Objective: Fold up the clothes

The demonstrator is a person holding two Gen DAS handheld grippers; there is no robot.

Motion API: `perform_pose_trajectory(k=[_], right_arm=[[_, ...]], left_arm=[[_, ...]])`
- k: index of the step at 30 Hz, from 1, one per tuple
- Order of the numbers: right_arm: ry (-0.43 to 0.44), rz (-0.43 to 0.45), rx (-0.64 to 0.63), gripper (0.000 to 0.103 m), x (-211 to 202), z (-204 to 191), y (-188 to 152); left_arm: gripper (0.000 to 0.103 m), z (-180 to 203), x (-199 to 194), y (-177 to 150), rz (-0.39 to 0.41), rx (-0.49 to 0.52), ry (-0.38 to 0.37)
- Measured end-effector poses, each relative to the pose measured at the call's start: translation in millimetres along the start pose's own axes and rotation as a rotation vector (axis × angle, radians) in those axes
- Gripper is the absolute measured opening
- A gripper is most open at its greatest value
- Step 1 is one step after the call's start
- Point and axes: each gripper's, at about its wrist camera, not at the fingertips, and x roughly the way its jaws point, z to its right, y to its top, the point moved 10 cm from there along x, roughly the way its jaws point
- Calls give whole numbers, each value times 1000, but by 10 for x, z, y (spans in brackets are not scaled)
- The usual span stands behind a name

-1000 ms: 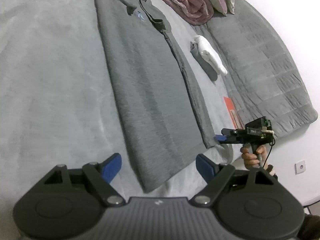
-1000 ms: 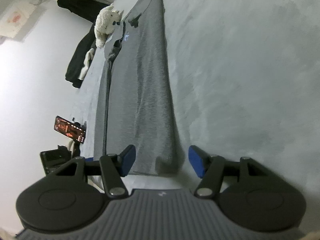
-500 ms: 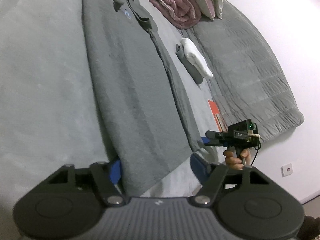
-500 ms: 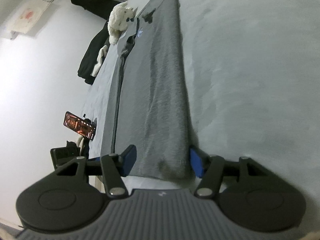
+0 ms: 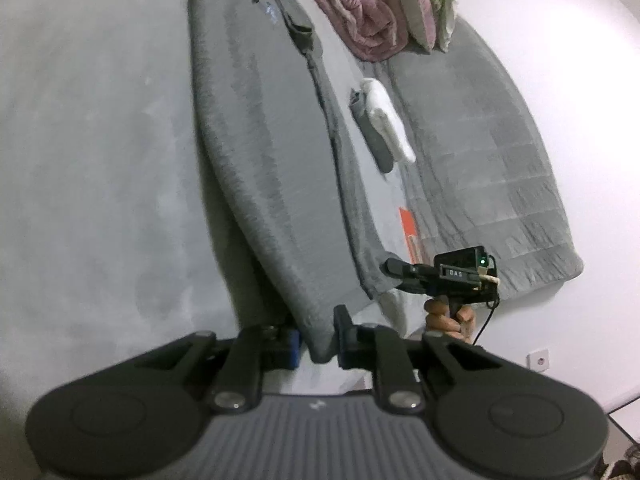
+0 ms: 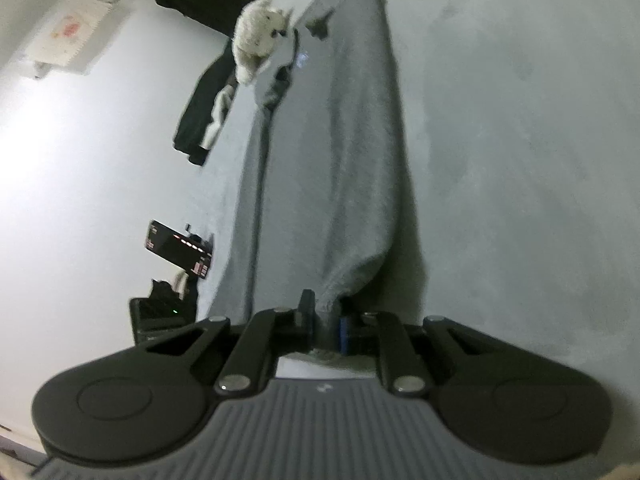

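The shirt (image 5: 260, 152) lay flat on the bed (image 5: 100, 160); both the left gripper (image 5: 316, 344) and right gripper (image 6: 325, 322) had just clamped its bottom corners, ready to lift and fold.

Two fisheye cameras ride low behind their own tongs at the near edge of a bed (image 5: 100, 200), each looking forward and slightly down along a grey shirt (image 5: 260, 152). The left view, close on the left tongs (image 5: 318, 344), catches the right tongs (image 5: 390, 267) further right; both views share the shirt and the bedcover.
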Motion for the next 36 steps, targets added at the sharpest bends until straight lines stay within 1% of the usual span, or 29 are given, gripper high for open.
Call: perform_pose_trajectory(k=[4,8,11,17,21,23,28,31,33,35,36], right_arm=[[33,28,-6,15,-8,-83,102],[56,54,-5,15,17,-148,218],[71,77,1,15,49,-186,336],[82,128,21,15,131,-210,630],[82,153,64,15,215,-116,829],[78,165,89,15,245,-52,923],[73,181,167,15,321,144,1085],[69,177,227,15,391,277,1138],[91,176,271,15,391,333,1158],[113,178,308,15,366,367,1190],[124,180,320,18,352,369,1206]], left_arm=[[16,85,-54,70,38,4,-52],[16,158,-134,213,103,2,-114],[16,202,-158,373,145,9,-129],[16,142,-203,722,240,-27,-166],[15,64,-131,954,276,-47,-144],[13,-49,-127,1055,297,-83,-135],[12,-331,-158,1262,367,-169,-102],[12,-433,-191,1341,395,-188,-67],[12,-475,-212,1385,418,-202,-54],[12,-526,-266,1419,441,-222,-56],[12,-538,-270,1445,451,-232,-62]])
